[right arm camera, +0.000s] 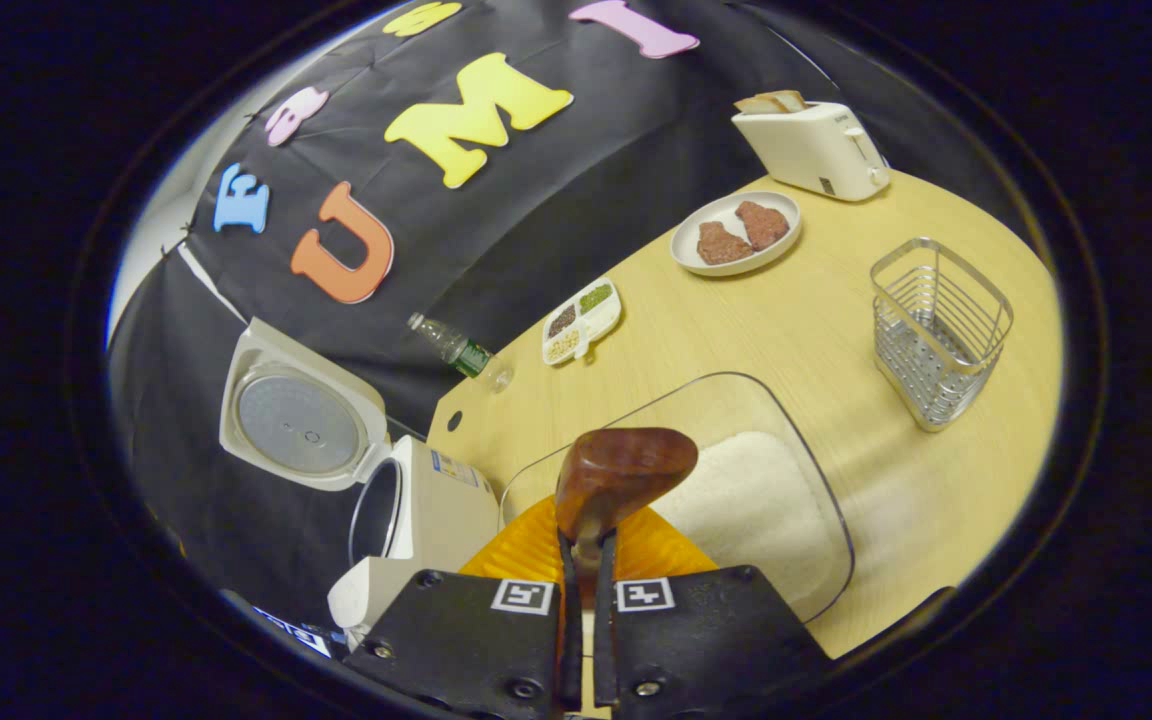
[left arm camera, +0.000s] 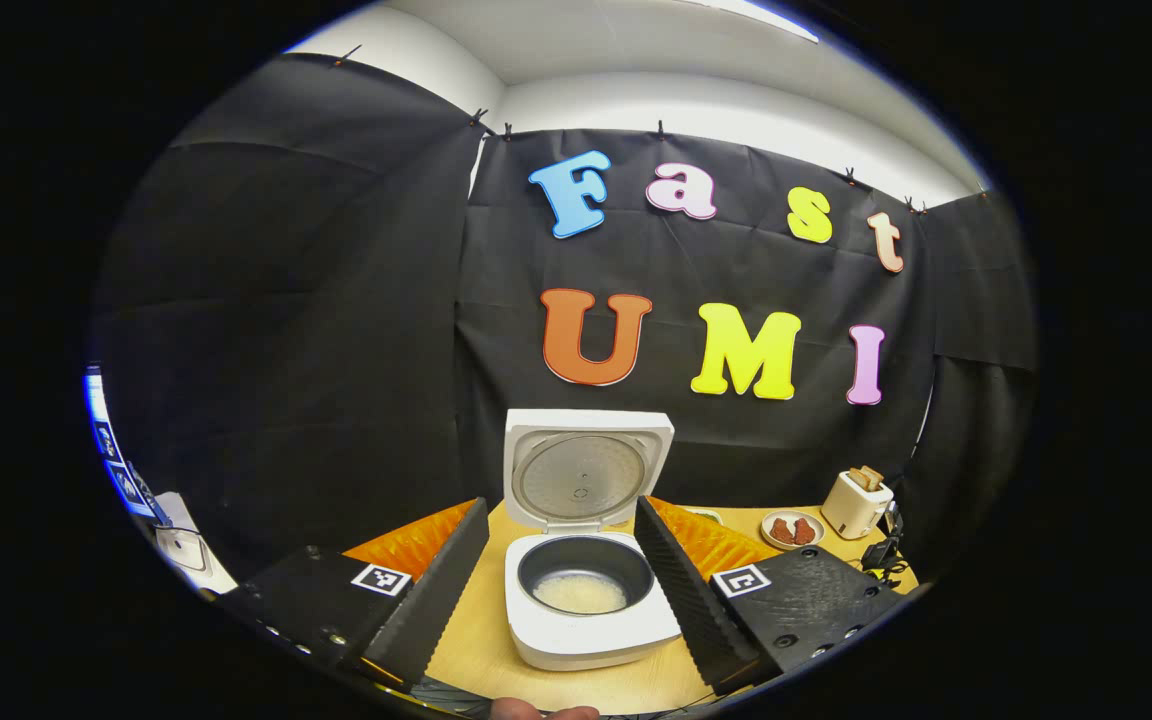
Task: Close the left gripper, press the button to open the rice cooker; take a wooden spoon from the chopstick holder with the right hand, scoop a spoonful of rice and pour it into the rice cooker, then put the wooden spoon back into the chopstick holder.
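A: Surface status? Wooden table (right arm camera: 796, 330); rice cooker (left arm camera: 591, 600) lid up, rice inside.

B: Left gripper (left arm camera: 561, 580) fingers spread. Right gripper (right arm camera: 584, 600) clamps wooden spoon (right arm camera: 621, 470) above rice container (right arm camera: 766, 500); chopstick holder (right arm camera: 936, 330) far right.

Your left gripper (left arm camera: 576, 570): black housings, screws along edges, a square black-and-white marker on each side, ribbed inner jaw faces, orange ridged parts behind | your right gripper (right arm camera: 584, 580): black screwed housings, paired square markers, orange ridged part.
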Demonstrator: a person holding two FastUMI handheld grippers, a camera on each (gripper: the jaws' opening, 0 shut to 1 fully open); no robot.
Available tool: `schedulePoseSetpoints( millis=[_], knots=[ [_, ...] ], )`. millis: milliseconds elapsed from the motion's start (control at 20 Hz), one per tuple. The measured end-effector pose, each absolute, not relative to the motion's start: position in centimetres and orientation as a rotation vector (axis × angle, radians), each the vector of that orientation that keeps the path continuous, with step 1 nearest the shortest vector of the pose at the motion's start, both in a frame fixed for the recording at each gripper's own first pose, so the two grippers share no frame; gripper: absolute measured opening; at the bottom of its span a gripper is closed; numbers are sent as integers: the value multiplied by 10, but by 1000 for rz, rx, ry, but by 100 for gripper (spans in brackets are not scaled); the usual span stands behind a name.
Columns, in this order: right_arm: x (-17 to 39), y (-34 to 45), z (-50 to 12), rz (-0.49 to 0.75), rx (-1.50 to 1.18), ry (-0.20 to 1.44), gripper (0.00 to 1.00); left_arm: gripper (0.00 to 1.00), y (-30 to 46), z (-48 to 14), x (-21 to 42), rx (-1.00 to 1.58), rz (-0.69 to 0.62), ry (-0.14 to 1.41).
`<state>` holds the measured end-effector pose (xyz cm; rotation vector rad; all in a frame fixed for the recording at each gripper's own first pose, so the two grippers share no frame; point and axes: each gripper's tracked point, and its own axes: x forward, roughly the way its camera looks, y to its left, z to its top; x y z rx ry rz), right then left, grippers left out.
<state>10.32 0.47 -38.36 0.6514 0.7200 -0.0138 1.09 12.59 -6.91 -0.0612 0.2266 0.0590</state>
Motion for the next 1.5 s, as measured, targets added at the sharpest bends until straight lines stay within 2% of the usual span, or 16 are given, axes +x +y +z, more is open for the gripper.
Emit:
schedulePoseSetpoints(
  millis=[350,550,600,650,850,1100,1300,1500],
  knots=[
    [94,-55,-326,-63,814,600,10,94,94,-66,22,-58,13,207],
    [95,-65,-280,-23,898,517,10,94,89,-69,28,-52,-6,205],
    [95,-64,-269,-12,911,501,5,94,91,-69,29,-51,-3,204],
    [97,-59,-256,5,921,487,10,94,94,-69,29,-52,4,202],
    [117,-9,-214,116,935,459,10,94,118,-68,24,-29,44,180],
    [154,92,-188,266,911,497,9,94,145,-66,12,-29,74,164],
    [180,168,-208,332,791,591,9,94,171,-71,-4,-22,92,164],
    [202,227,-241,344,629,659,9,94,197,-73,-15,-23,124,166]
  ],
)
